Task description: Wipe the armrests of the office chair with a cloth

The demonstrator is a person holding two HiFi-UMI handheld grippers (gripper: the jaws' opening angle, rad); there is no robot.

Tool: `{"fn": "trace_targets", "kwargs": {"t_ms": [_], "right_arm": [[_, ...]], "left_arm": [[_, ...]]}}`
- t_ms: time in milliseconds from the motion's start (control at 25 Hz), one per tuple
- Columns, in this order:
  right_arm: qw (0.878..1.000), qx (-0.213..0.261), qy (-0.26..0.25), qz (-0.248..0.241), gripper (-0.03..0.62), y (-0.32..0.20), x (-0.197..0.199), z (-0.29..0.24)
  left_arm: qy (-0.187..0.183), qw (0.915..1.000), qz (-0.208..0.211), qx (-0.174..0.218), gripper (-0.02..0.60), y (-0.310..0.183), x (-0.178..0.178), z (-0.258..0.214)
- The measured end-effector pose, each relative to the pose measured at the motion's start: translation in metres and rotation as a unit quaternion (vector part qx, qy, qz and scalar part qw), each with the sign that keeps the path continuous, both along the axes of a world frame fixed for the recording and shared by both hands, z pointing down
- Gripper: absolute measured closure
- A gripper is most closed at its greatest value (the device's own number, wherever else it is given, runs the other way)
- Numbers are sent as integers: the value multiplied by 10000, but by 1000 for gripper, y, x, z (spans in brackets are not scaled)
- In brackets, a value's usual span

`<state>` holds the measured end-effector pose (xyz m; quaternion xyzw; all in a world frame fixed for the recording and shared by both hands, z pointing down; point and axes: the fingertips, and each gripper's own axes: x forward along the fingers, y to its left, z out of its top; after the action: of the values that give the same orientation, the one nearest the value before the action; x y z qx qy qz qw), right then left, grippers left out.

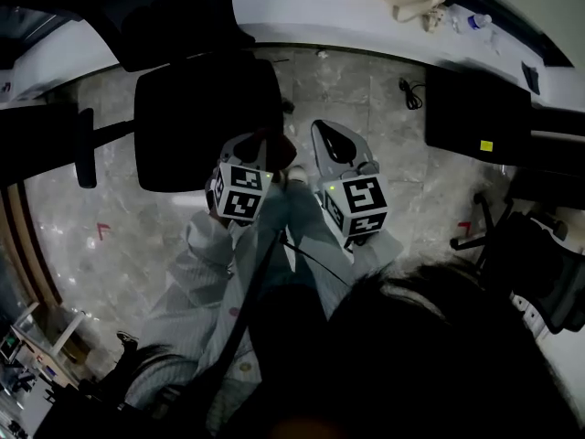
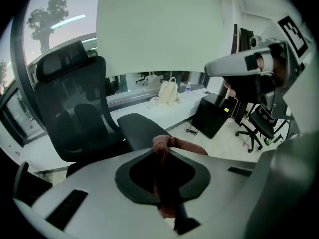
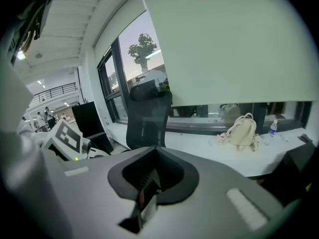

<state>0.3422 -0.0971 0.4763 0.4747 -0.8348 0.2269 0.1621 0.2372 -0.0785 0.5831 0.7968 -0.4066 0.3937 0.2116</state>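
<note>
Broadly, this is an office at dusk: tall windows [image 3: 130, 59] with a pale roller blind [image 3: 224, 44] drawn over most of the glass, and a tree [image 3: 142, 49] outside against a dim sky. The floor [image 1: 366, 85] is glossy grey stone-look tile with faint veining and 2 small red marks. A long white table [image 1: 292, 7] curves along the window wall.

The black office chair [image 1: 206, 122] stands on the floor in front of that table, its mesh back towards the windows and its seat facing the person. 1 armrest [image 1: 85, 149] shows clearly in the head view, a dark bar out at the left side of the seat. A black computer tower [image 1: 475, 108] with a small yellow sticker sits on the floor by the table, and a second dark chair [image 1: 539, 263] stands well off to the right.

The left gripper [image 2: 160, 148] is clamped on a reddish-brown cloth [image 2: 187, 147]. The fabric is bunched between the jaws and spills out to the right of them. In the head view this gripper is raised near the front edge of the seat, apart from the armrest, so the cloth touches no part of the chair. The right gripper [image 3: 153, 176] is just beside it, jaws drawn together with nothing between them.

On the table lie a cream backpack [image 3: 242, 131] and, near it, a small water bottle [image 3: 272, 127]. A short black cable [image 1: 411, 92] lies coiled on the floor near the tower.
</note>
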Motion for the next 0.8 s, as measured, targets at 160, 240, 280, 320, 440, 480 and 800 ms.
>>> {"fn": "trace_targets", "kwargs": {"t_ms": [160, 240, 280, 320, 440, 480, 800], "right_arm": [[9999, -105, -4, -56, 592, 7, -11, 4], [9998, -192, 14, -101, 592, 10, -13, 11], [9996, -238, 27, -136, 592, 11, -15, 15], [9994, -287, 43, -183, 592, 13, -16, 20], [9987, -409, 89, -292, 592, 19, -19, 31], [9986, -437, 90, -284, 592, 20, -18, 33], [9985, -517, 149, -78, 592, 16, 16, 45]], "left_arm": [[9, 9999, -30, 117, 552, -12, -11, 5], [162, 9996, -129, 198, 552, -42, -13, 9], [194, 9993, -180, 249, 552, -59, -14, 13], [171, 9992, -229, 278, 552, -75, -15, 17], [-69, 9990, -258, 362, 552, -122, -16, 28], [-162, 9988, -239, 406, 551, -137, -14, 30], [-167, 9962, -686, 512, 552, -212, -12, 43]]}}
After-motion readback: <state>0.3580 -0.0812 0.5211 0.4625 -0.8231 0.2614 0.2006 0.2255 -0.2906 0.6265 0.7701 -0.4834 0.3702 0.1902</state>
